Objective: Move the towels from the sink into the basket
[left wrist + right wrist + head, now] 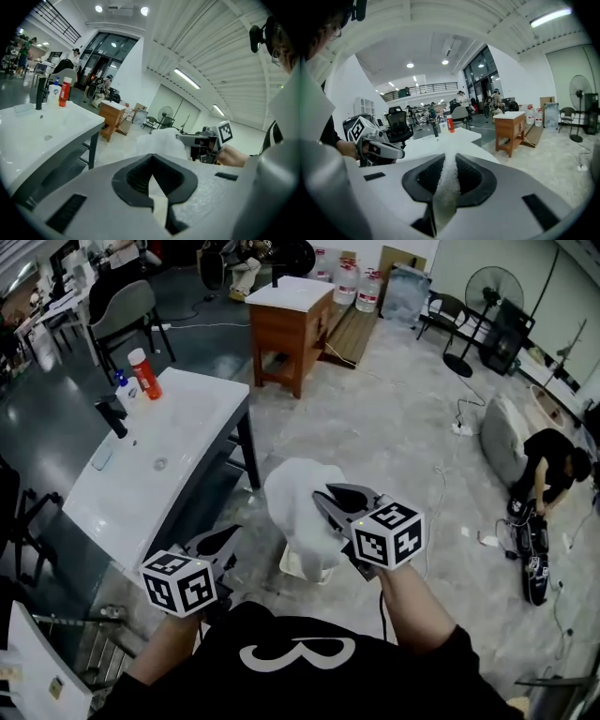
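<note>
**Carrying towel to the basket, centre frame**

Clamping narrow with the right gripper (330, 502) on a fold of the white towel (295, 486), cloth showing between the pads. Keeping the left gripper (221, 542) at lower left, jaws together on nothing. Likely wanting: centring over the basket (298, 569) just below, lowering before letting go, tucking loose folds inside the rim. Noting the towel hanging bunched, well apart from the sink (187, 427) at upper left, long axis roughly vertical, free end pointing down at the basket.

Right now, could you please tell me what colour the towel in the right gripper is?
The towel is white, clearest in the head view.
</note>
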{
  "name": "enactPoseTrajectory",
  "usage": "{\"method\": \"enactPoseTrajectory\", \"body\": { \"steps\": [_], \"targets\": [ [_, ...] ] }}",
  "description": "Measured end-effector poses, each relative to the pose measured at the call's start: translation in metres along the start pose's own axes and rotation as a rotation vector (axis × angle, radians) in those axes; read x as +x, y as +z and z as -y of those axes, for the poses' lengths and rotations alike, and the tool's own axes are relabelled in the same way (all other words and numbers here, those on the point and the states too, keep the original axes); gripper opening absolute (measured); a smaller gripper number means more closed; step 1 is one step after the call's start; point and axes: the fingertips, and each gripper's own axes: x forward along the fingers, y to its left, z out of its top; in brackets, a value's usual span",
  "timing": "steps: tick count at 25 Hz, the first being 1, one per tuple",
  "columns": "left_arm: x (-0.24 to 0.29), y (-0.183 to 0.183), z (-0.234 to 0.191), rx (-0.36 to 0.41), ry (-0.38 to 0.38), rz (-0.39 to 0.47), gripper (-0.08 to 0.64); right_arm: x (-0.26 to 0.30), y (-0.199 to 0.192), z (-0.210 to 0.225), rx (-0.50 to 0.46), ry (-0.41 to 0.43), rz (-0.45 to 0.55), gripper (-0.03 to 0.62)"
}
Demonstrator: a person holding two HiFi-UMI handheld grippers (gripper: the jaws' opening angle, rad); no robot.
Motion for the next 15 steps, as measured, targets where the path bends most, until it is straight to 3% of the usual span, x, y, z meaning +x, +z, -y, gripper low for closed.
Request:
{"method": "enactPoseTrajectory", "body": {
  "steps": [6, 15],
  "targets": [
    [0.044, -0.009, 0.003, 0.019, -0.06, -0.07, 0.005, -0.007, -0.039, 0.052, 0.087, -0.102, -0.045, 0.064],
    [0.121, -0.002, -0.035, -0.005, -0.147, -0.188, 0.006, 0.031, -0.096, 0.117, 0.245, -0.204, -0.135, 0.064]
  ]
}}
